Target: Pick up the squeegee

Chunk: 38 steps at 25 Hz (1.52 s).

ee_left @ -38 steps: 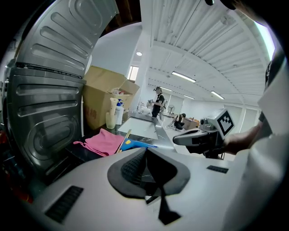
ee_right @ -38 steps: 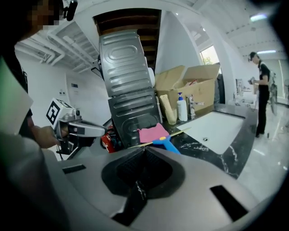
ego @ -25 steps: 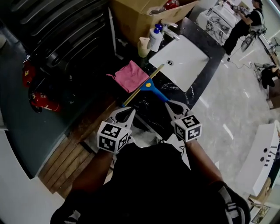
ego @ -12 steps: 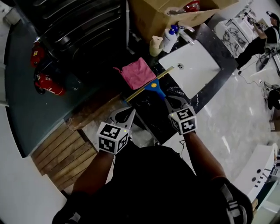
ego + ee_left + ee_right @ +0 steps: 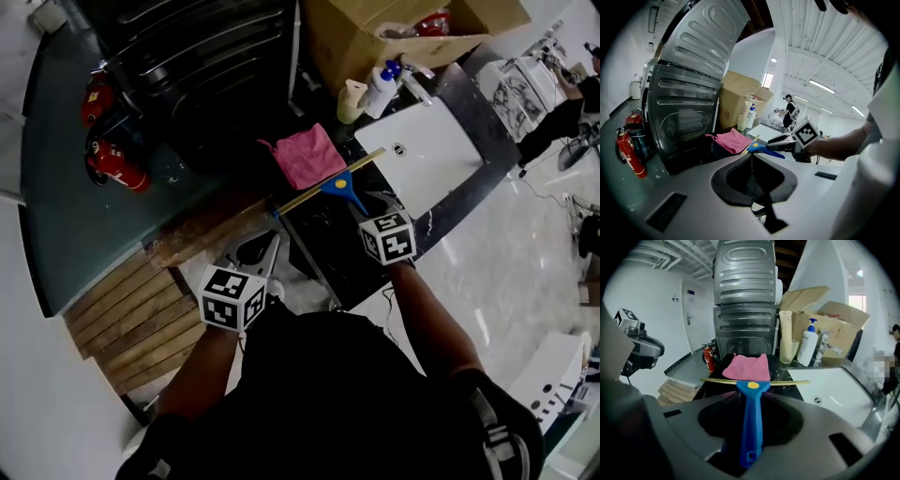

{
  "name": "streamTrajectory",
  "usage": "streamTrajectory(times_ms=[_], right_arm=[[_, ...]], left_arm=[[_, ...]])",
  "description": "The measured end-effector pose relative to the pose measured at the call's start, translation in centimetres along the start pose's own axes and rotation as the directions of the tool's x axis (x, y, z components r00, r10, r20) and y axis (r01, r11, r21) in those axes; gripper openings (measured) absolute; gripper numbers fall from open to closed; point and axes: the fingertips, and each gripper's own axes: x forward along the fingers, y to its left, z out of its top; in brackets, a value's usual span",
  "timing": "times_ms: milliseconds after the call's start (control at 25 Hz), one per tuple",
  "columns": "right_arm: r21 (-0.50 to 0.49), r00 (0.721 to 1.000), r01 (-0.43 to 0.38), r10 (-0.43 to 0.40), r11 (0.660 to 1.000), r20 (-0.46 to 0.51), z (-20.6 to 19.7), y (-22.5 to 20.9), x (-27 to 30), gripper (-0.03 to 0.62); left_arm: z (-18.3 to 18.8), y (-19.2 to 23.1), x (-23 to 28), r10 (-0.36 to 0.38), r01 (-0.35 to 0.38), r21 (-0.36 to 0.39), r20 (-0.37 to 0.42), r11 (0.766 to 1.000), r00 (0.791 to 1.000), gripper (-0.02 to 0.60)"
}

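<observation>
Straddling the blue handle of the squeegee, flat on the dark counter just beside the pink cloth, with right gripper jaws just parting wide, not pressing; left gripper jaws closed together, empty.

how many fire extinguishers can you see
2. One fire extinguisher is at the head view's upper left, the second extinguisher just below it, both left of the grey machine. More may be hidden.

Squeegee on dark counter, just beside pink cloth.
</observation>
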Motion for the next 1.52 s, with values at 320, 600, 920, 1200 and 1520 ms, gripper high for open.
streamTrajectory(times_ms=[320,600,920,1200,1520], right_arm=[[0.002,0.999,0.014,-0.013,1.000,-0.051,-1.2,-0.2,2.6,0.166],[0.008,0.997,0.019,-0.019,1.000,-0.081,-2.6,-0.7,4.4,0.167],[0.057,0.995,-0.014,0.020,0.998,-0.093,-3.1,-1.1,5.5,0.173],[0.054,0.995,-0.034,0.039,0.998,-0.093,-2.6,-0.8,5.4,0.170],[0.060,0.995,-0.028,0.033,0.998,-0.093,-2.8,-0.6,5.4,0.138]], left_arm=[[-0.7,0.5,-1.1,0.031,-0.031,-0.007,-0.008,0.999,0.999,0.020],[-0.5,0.0,-1.2,0.026,-0.026,-0.004,0.002,1.000,1.000,0.020],[-0.5,0.8,-1.5,0.042,-0.042,-0.012,0.000,0.999,0.999,0.020],[-0.7,1.1,-1.7,0.043,-0.043,-0.021,0.001,0.999,0.999,0.020],[-0.6,1.6,-2.2,0.030,-0.030,-0.007,-0.002,1.000,1.000,0.020]])
